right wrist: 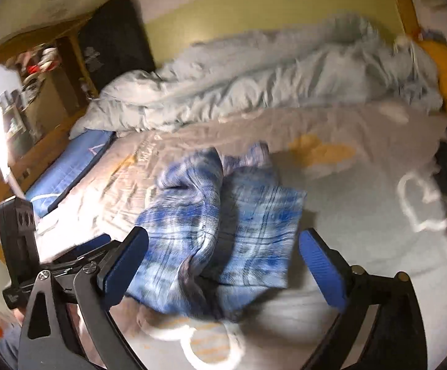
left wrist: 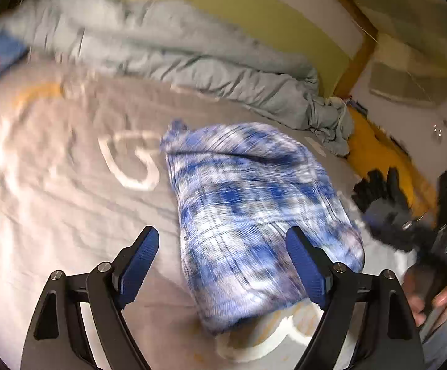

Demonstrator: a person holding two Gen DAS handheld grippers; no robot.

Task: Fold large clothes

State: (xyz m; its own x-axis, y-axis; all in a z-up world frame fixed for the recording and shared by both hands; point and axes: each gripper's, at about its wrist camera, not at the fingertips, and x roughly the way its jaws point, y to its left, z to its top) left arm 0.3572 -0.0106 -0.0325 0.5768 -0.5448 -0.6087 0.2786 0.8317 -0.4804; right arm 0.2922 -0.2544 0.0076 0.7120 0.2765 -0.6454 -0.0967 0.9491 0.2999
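Note:
A blue and white plaid garment (left wrist: 254, 215) lies bunched and folded over on the grey printed bed sheet (left wrist: 69, 169). My left gripper (left wrist: 221, 243) is open and empty, held just above the garment's near end, which lies between its blue fingers (left wrist: 140, 259). The right wrist view shows the same garment (right wrist: 223, 231) as a rumpled bundle with a flat folded part on its right. My right gripper (right wrist: 223, 248) is open and empty, its fingers (right wrist: 322, 265) spread on either side of the garment. Both views are motion-blurred.
A crumpled pale blue duvet (left wrist: 167, 49) lies along the far side of the bed against a yellow-green wall. A yellow cloth (left wrist: 377, 151) and dark clothes (left wrist: 383, 185) lie at the right edge. Wooden shelves (right wrist: 38, 77) and a blue pillow (right wrist: 69, 166) are at the left.

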